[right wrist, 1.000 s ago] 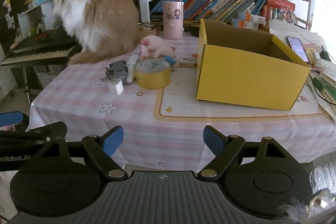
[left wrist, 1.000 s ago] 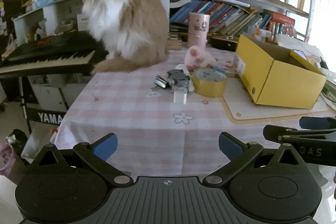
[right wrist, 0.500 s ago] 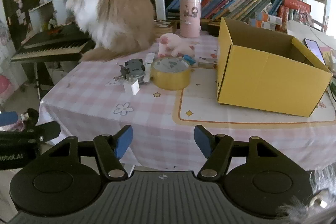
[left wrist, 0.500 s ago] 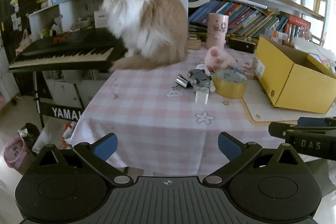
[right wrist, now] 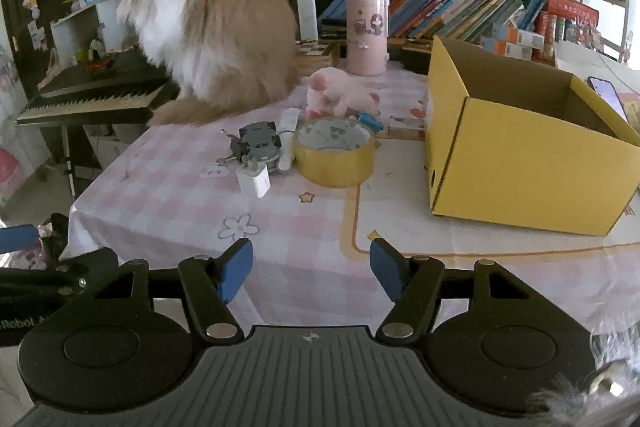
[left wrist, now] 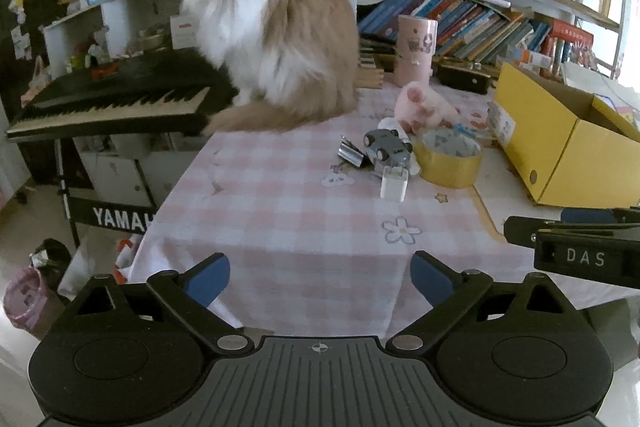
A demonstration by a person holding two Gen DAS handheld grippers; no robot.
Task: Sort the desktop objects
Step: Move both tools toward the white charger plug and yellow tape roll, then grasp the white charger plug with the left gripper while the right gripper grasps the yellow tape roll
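The left gripper (left wrist: 320, 277) hangs short of the near edge of the table (left wrist: 280, 211), its blue fingers spread wide with nothing between them, and its jaws are closing slightly; the right gripper (right wrist: 311, 269) sits over the table's near edge, its fingers about half apart and empty; each gripper shows at the edge of the other's view, well apart from the objects.

The table wears a pink checked cloth; near its middle lies a tight cluster: a white charger plug (right wrist: 254, 179) nearest the grippers, a grey toy car (right wrist: 258, 143) just behind it, a silver binder clip (left wrist: 352, 153) beside the car on the left, a white tube (right wrist: 288, 131) lying between the car and a roll of yellow tape (right wrist: 335, 157); the tape lies flat with its hole up; behind it rests a pink plush toy (right wrist: 340, 95), and beyond that a pink cylindrical tin (right wrist: 367, 35) stands upright.

To the right an open yellow cardboard box (right wrist: 532, 163) stands on a pale mat; what it holds cannot be seen; a phone (right wrist: 606, 95) lies behind it.

A fluffy cream and white cat (right wrist: 208, 39) sits on the far left corner of the table, facing away towards a black keyboard (left wrist: 120, 99) that stands beside the table; bookshelves (right wrist: 440, 3) fill the background.
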